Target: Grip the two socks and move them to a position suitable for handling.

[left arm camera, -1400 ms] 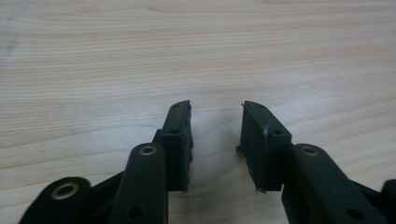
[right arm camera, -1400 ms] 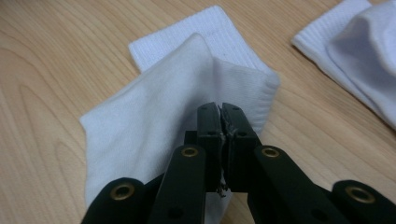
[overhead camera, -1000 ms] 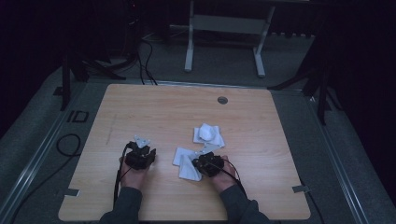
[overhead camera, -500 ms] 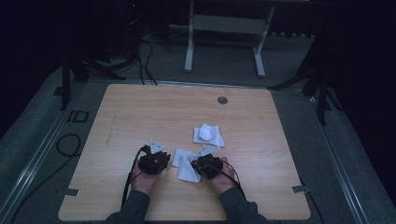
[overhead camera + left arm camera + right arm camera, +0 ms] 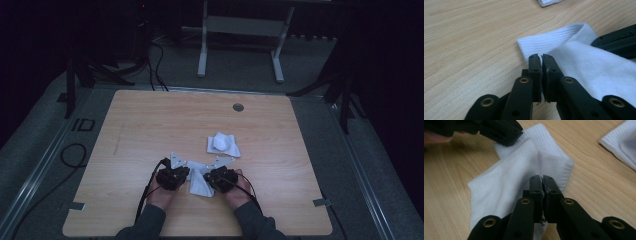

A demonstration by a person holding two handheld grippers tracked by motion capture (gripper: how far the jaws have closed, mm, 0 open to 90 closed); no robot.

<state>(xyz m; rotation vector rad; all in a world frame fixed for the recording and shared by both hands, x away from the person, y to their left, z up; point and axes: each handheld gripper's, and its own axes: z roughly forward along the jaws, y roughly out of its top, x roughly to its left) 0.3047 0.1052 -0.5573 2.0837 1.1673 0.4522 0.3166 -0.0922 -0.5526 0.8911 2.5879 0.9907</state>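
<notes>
- Left gripper (image 5: 541,58): jaws pressed together, pinching the ribbed cuff edge of a white sock (image 5: 586,65)
- Right gripper (image 5: 542,180): jaws clenched on the same sock's other side
- Sock lies between both grippers, near the wooden table's (image 5: 150,120) front edge
- Second sock (image 5: 223,144) sits just beyond, nearer the right hand

White ribbed sock (image 5: 506,182) — black gripper (image 5: 541,180) — pale wood-grain table (image 5: 150,125)

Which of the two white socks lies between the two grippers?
The near sock, between the left gripper and right gripper. The far sock lies apart, farther up the table.
</notes>
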